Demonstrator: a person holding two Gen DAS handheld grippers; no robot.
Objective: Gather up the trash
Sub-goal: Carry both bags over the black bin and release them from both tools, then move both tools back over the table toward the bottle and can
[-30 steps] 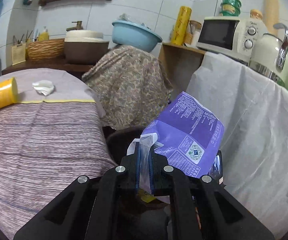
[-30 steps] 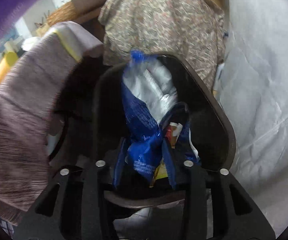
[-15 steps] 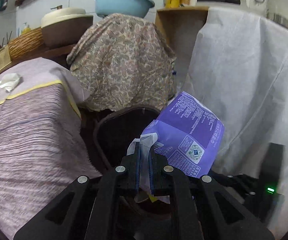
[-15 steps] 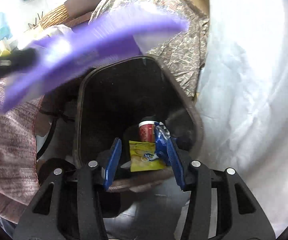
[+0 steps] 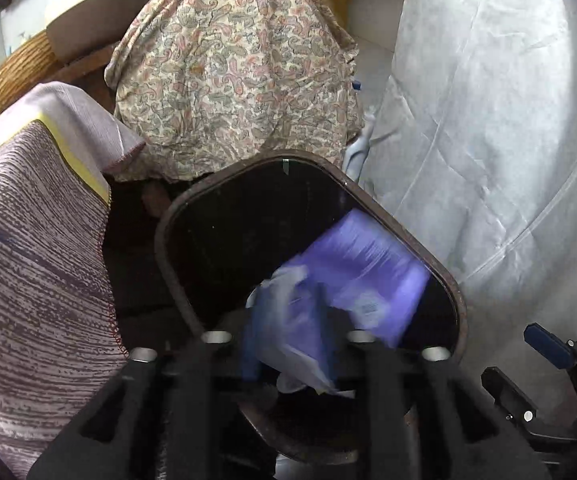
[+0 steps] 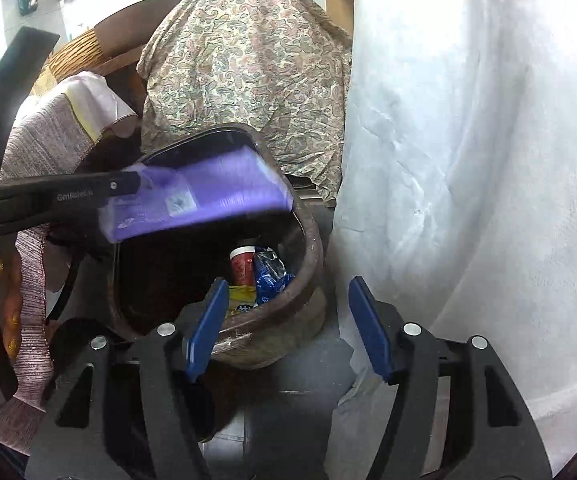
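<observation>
Releasing over the bin: left claw (image 5: pixel 288 344) has its jaws opening, with the purple packet (image 5: pixel 352 280) between them, blurred, seemingly slipping free. Whether the pads press on its white torn end I cannot tell; it reads as loose. Right claw (image 6: pixel 284 328) is also opening, with nothing between its blue pads (image 6: pixel 204 332).

Risks, judged from the present layout:
- The packet is broad and flat and sits toward the 3 o'clock side of the bin (image 5: pixel 168 240) mouth in the left wrist view. It could land across the rim there and bridge it instead of dropping, or tip outward against the white sheet (image 5: pixel 508 140).
- Thin film may cling to a pad and trail after the claw if the claw lifts early.
- The right claw hangs just beside the bin's near wall; a careless swing could nudge the bin.

Position: from the left claw, the packet extends from between the jaws toward 1 o'clock, over the dark bin interior. In the right wrist view it hangs across the bin's far rim at about 11 o'clock from the right claw, well above the red can (image 6: pixel 242 266), blue wrapper (image 6: pixel 270 276) and yellow packet (image 6: pixel 240 300) already on the bin floor.
</observation>
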